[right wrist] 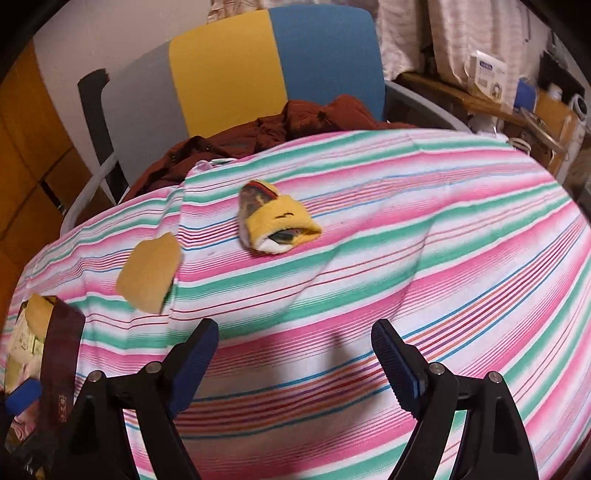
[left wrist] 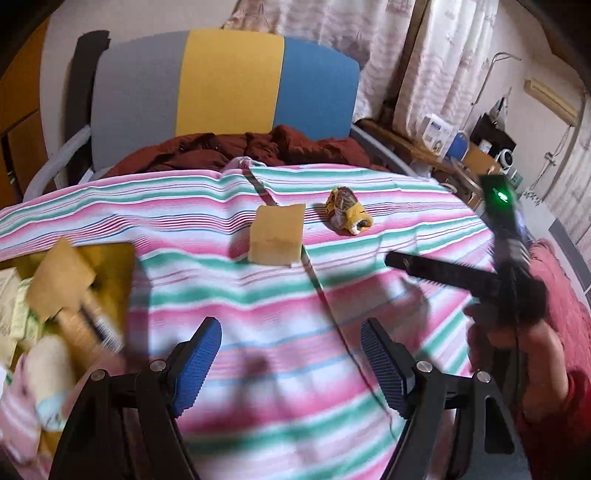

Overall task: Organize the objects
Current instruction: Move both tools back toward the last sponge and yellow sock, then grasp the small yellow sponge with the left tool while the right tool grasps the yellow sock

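Observation:
A yellow sponge block (left wrist: 277, 236) lies on the striped cloth (left wrist: 258, 314), with a rolled yellow sock (left wrist: 347, 216) to its right. In the right wrist view the sponge (right wrist: 149, 273) is at left and the sock (right wrist: 275, 223) lies ahead. My left gripper (left wrist: 291, 365) is open and empty above the cloth, short of the sponge. My right gripper (right wrist: 293, 363) is open and empty, short of the sock; it also shows in the left wrist view (left wrist: 509, 266) at right. A yellow box (left wrist: 107, 266) at left holds another sponge (left wrist: 59, 280) and several packets.
A chair with a grey, yellow and blue back (left wrist: 229, 81) stands behind the table, dark red clothing (left wrist: 240, 147) on its seat. Curtains (left wrist: 369, 29) and a cluttered shelf (left wrist: 461, 144) are at the back right. A dark brown strap (right wrist: 61, 369) hangs at the left.

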`<action>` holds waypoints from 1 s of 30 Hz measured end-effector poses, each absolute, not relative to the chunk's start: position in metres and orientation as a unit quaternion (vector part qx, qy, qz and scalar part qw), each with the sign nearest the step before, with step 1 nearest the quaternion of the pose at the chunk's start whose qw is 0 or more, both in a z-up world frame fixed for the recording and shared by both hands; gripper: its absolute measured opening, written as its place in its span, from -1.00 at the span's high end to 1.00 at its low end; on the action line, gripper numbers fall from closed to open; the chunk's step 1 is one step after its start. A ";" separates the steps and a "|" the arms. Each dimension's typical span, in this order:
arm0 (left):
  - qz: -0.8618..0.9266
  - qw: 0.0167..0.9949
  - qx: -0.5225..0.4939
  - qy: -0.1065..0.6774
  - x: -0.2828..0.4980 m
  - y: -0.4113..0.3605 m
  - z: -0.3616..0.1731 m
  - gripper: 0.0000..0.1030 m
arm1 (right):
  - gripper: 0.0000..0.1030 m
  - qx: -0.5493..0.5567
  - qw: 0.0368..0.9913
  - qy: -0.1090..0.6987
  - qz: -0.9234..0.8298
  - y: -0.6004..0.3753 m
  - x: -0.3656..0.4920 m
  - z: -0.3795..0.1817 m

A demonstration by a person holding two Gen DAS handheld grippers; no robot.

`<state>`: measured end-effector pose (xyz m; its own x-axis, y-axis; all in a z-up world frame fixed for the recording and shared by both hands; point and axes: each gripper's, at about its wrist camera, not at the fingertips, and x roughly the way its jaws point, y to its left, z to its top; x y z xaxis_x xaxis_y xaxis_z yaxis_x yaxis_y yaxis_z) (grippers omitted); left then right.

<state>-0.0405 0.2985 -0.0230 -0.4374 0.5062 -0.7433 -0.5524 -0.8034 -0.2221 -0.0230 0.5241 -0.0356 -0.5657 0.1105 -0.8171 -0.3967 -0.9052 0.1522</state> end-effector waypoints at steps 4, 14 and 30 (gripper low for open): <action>0.846 0.304 -0.436 0.035 -0.071 0.328 -0.036 -0.54 | -0.65 -0.446 0.150 0.179 0.864 0.534 -0.022 -0.040; 0.853 0.259 -0.451 0.037 -0.142 0.367 -0.073 -0.51 | -0.66 -0.429 0.153 0.192 0.869 0.542 -0.022 -0.033; 0.883 0.260 -0.390 0.032 -0.124 0.363 -0.084 -0.09 | -0.84 -0.409 0.152 0.205 0.876 0.538 -0.026 -0.029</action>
<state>-0.1237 0.3626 -0.0836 -0.5605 0.4347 -0.7049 -0.4845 -0.8624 -0.1466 -0.0262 0.5380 -0.0289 -0.6201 0.0987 -0.7783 -0.4331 -0.8703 0.2347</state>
